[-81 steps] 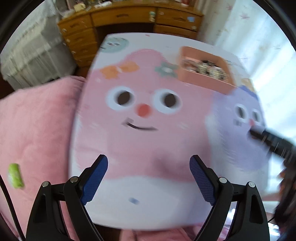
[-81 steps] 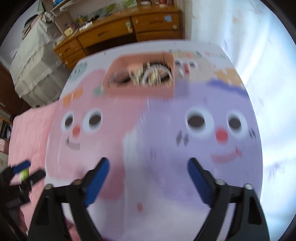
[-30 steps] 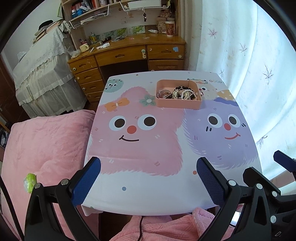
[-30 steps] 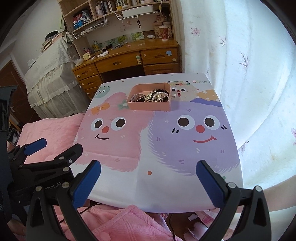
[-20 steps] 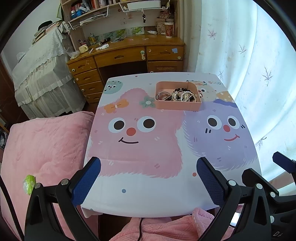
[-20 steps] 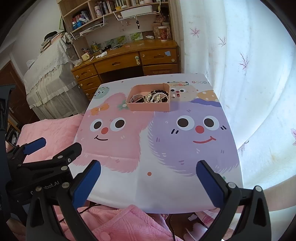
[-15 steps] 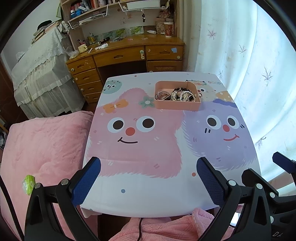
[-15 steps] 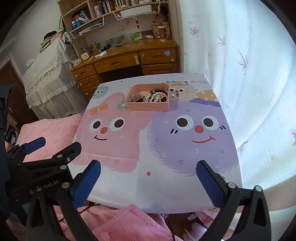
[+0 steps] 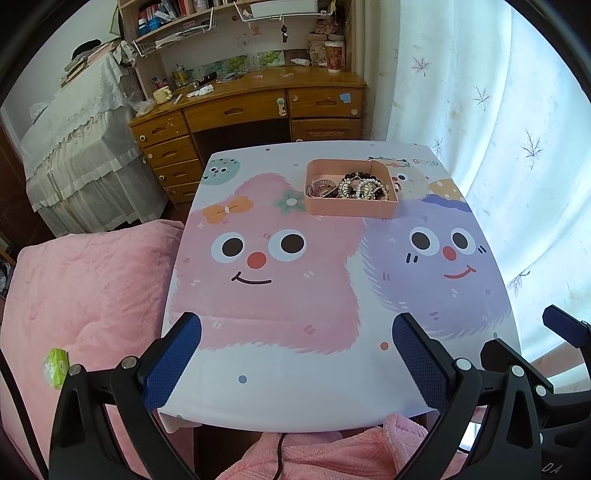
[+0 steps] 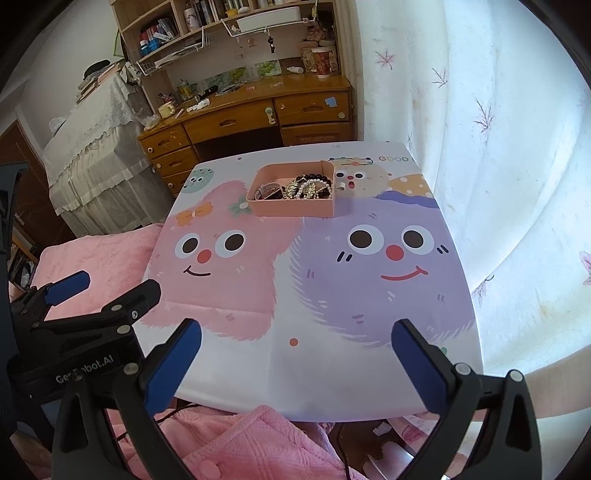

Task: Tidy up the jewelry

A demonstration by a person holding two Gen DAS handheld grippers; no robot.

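We hold our left claw [image 9: 295, 354] and right claw [image 10: 295, 354] wide and empty over the cartoon-printed tabletop's [image 9: 295, 391] near edge. The shallow pink plastic tray [image 10: 295, 210] heaped with beaded jewelry [image 10: 306, 190] sits well ahead at the far side, nearer our right claw.

Across the upper middle of my view stands a wooden desk [image 9: 251, 107] with drawers, a red cup [image 9: 334, 55] at its right end and a yellow mug [image 9: 163, 94] toward its left. Bookshelves [image 9: 173, 18] rise above it. A white lace cover [image 9: 74, 122] fills the upper left, a pink blanket [image 9: 85, 280] the lower left (a small green packet [image 9: 55, 367] lies on it), and a flower-printed curtain [image 9: 480, 92] hangs at right.
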